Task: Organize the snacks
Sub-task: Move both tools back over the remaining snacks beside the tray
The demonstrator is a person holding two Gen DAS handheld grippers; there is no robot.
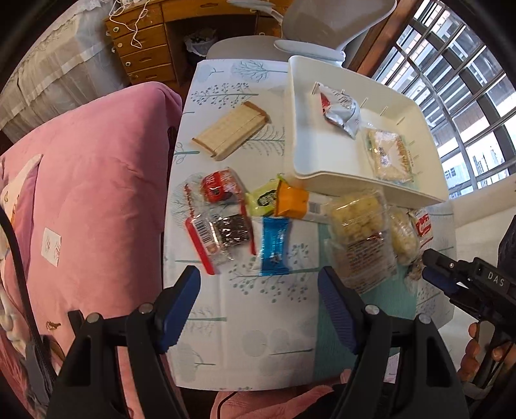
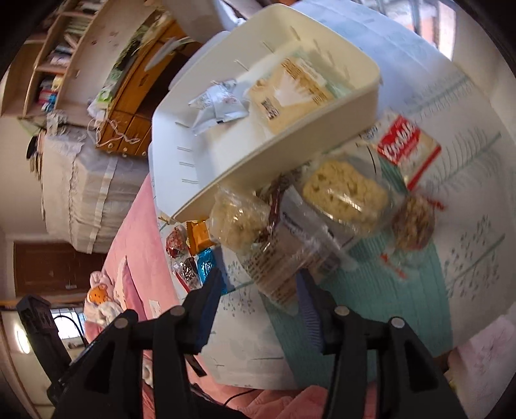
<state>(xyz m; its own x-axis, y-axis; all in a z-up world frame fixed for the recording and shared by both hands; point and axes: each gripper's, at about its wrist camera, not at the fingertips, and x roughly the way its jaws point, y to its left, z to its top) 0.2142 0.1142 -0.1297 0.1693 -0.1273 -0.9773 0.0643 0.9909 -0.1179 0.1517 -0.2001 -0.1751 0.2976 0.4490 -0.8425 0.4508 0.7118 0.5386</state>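
L claw (image 1: pixel 259 283): yours, spread wide, nothing between the pads, hanging over the tablecloth (image 1: pixel 245 322) just short of the snack row.
R claw (image 2: pixel 258 290): jaws apart, tips right at the near end of the clear cracker pack (image 2: pixel 290 245). Can't tell if a pad touches the wrapper; no pinch visible. In the L cam you see it (image 1: pixel 433 267) coming in from the right edge, beside the puff bag (image 1: pixel 403 238).
Bin (image 1: pixel 322 151): white plastic, far right of the table, tilted w/ its near edge resting on top of loose snacks.
In bin: silver-red foil pouch (image 1: pixel 342 112), crumpled, mid; pale flat cracker pack (image 1: pixel 388 154) in the right corner. They touch.
Loose row, left to right: red wrapped candy (image 1: pixel 219 187); below it a clear pack w/ red strip and dark bar (image 1: pixel 219 241); green packet (image 1: pixel 264 201); orange packet (image 1: pixel 290 201) touching the green one; blue wrapper (image 1: pixel 274 245) nearest your L claw.
Right cluster: clear cracker pack next to the blue wrapper, part under the bin edge; red-white box (image 2: pixel 408 148) beside the bin wall; round nut cookie (image 2: pixel 414 222) just below that box. R cam is blurred here, labels unreadable.
Wooden slat piece (image 1: pixel 230 130): alone, far left of the table, well apart from the snacks.
Surround: pink blanket (image 1: pixel 90 199) to the left of the table, wooden drawers (image 1: pixel 142 48) and a grey chair (image 1: pixel 325 22) behind.
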